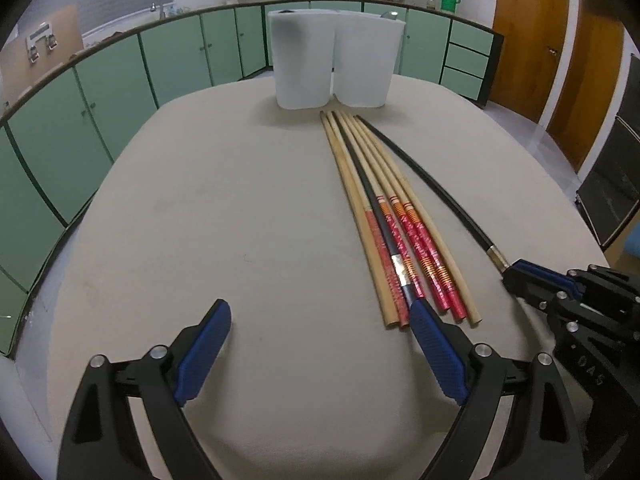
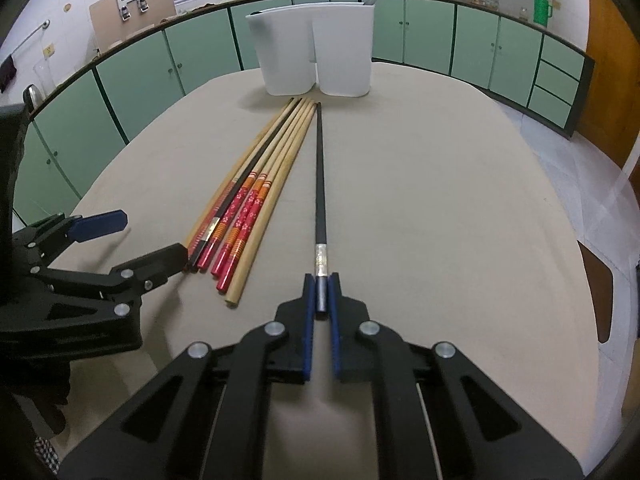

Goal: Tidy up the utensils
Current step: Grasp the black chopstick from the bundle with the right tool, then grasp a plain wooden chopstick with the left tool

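Note:
A bundle of several chopsticks [image 1: 394, 216] [image 2: 256, 188], plain wood and red-patterned with one black among them, lies fanned on the beige table [image 1: 240, 220]. One black chopstick [image 2: 320, 184] [image 1: 432, 184] with a silver band lies apart to the right of the bundle. My right gripper [image 2: 321, 280] [image 1: 510, 274] is shut on its near end. My left gripper [image 1: 320, 320] [image 2: 156, 236] stands open just left of the bundle, and its right finger touches the bundle's near ends. A white two-compartment holder [image 1: 332, 60] [image 2: 316, 52] stands at the table's far side.
Green cabinets [image 1: 112, 92] line the kitchen behind the table, with a sink tap, pots and a green flask on the counter. A wooden door [image 1: 528, 40] is at the right. A dark brown chair part [image 2: 598, 300] shows past the table's right edge.

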The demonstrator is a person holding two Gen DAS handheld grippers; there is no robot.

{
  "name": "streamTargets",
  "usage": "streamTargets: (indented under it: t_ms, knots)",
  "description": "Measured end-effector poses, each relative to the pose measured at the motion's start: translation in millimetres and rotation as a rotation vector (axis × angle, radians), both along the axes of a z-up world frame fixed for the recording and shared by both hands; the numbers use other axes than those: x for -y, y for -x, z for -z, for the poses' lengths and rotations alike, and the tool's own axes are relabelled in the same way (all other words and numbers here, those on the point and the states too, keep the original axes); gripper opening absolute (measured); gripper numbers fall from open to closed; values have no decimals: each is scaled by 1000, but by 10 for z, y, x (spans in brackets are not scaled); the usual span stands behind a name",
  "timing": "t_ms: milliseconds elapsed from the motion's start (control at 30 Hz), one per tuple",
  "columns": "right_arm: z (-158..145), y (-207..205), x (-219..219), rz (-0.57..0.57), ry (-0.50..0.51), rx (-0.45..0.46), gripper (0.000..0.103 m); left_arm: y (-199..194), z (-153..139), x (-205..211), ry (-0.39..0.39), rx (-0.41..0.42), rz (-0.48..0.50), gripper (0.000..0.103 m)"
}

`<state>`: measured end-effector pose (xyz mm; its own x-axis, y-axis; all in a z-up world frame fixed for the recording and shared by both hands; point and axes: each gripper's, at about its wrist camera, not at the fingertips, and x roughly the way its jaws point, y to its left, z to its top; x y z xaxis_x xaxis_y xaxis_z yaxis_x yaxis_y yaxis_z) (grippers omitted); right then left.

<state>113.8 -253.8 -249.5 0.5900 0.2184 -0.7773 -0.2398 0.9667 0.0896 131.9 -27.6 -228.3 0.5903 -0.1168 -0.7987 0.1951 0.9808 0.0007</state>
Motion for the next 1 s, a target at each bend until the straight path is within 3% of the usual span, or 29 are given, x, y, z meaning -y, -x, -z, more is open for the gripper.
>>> streamTargets:
  t_ms: [200,667,800,967,1000]
  knots:
    - [5,-4,6,0,-4,-2,6,-1,14,-77,37,-8,-26,90]
    - [6,1,5,-1,2,-2,7,-47,44,-119,10,-18,-62,87]
    - [10,-7,21,-5,-9,-7,7,-30,32,-51,10,5,-33,67]
    - [16,-22,97,-5,-58,-20,6,-33,12,-22,44,16,6,13]
    - [9,-16,97,-5,-54,-18,6,-31,12,-20,52,15,10,10]
